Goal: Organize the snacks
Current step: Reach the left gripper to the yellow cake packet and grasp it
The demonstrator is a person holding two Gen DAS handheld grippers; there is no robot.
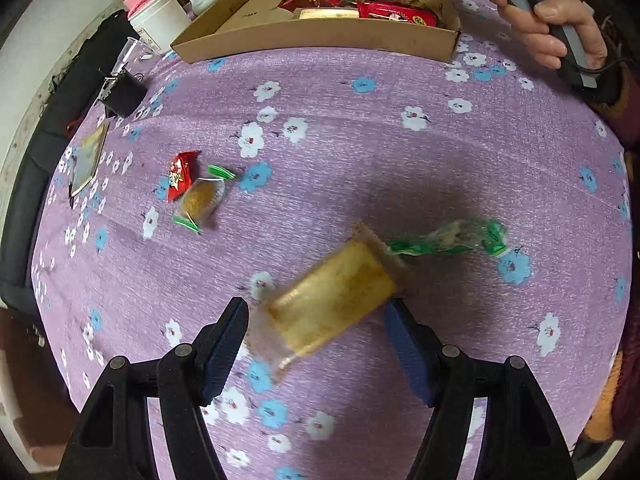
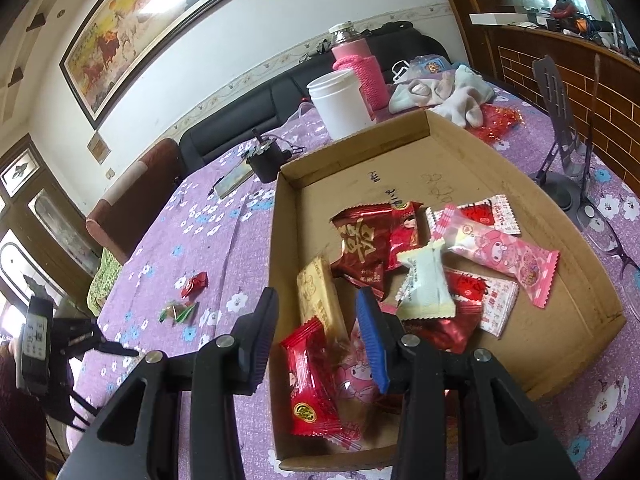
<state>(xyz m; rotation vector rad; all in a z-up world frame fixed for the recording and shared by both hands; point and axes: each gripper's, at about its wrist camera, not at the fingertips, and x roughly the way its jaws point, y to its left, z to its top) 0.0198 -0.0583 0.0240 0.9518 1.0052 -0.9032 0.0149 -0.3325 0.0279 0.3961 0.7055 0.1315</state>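
Both wrist views look down closely (left blurred), sharing the cardboard box [image 1: 320, 36].

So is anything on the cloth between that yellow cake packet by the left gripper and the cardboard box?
Nothing visible: bare floral tablecloth runs from the yellow cake packet to the cardboard box. The green-wrapped snack lies off to one side.

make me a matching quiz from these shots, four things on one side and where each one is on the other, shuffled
Things:
1. yellow cake in a clear wrapper
2. pink cartoon-print snack packet
3. small red candy wrapper
4. white plastic jar

Places:
A. inside the cardboard box
B. between the left gripper fingers
C. standing behind the box
D. lying on the purple floral tablecloth

Pairs: 1-B, 2-A, 3-D, 4-C
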